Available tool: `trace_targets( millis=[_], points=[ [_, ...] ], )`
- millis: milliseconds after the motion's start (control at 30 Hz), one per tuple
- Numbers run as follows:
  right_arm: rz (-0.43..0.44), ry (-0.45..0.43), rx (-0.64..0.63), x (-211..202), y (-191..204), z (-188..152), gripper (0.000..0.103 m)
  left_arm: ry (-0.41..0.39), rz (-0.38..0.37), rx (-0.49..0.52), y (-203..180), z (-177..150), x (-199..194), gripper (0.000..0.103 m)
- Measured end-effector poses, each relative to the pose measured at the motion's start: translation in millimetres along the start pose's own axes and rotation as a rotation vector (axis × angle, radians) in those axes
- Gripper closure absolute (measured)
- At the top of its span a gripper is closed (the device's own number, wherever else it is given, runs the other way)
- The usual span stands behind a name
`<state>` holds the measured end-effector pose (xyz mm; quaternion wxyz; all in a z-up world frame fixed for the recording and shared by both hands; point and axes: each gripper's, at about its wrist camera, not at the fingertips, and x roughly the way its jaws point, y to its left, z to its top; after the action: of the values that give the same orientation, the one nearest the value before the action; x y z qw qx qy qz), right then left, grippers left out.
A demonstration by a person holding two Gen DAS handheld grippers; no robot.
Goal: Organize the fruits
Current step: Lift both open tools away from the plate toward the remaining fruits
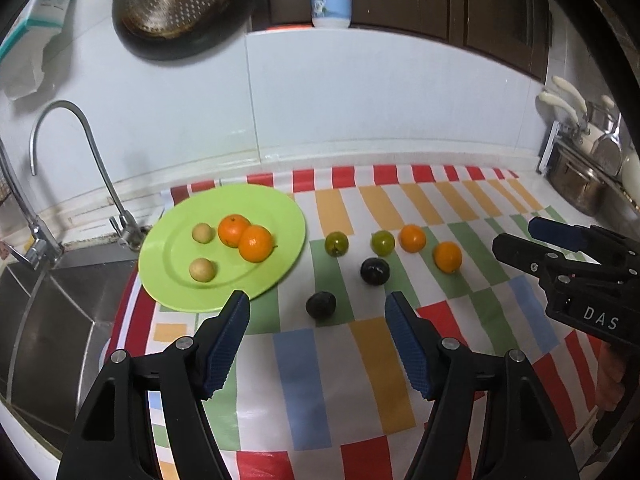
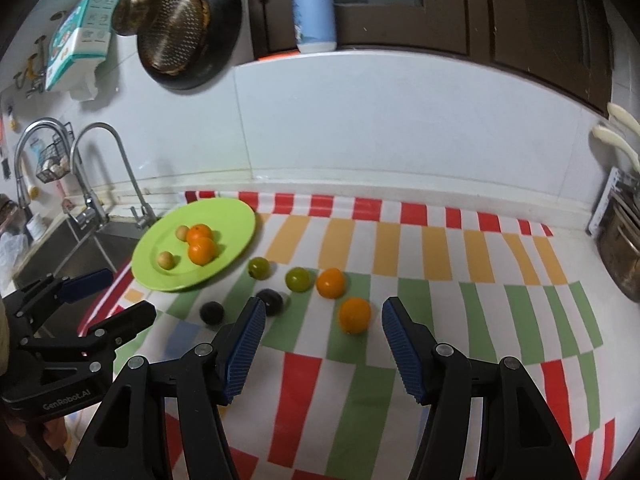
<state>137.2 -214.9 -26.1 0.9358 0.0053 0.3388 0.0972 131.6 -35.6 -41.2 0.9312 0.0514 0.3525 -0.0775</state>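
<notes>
Striped cloth sits right under my left gripper and right gripper, both jaws apart, empty. Green plate by the sink holds two oranges, two pale fruits, maybe longans. Six fruits loose on cloth. White tiled wall behind.

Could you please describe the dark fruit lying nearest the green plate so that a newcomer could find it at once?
Start at the green plate on the striped cloth beside the sink. Six fruits lie loose on the cloth to its right. The near dark fruit is the closer of two blackish ones, duller and slightly elongated, unlike its rounder, glossier twin.
</notes>
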Motion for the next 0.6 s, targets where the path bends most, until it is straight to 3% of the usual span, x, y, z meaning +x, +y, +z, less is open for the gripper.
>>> trace_targets(
  millis=[600],
  points=[
    [-0.025,0.112,0.016,51.2,-13.9,-21.5,0.041,0.111,-0.007,0.025,-2.5,-11.6,56.9,0.034]
  ],
)
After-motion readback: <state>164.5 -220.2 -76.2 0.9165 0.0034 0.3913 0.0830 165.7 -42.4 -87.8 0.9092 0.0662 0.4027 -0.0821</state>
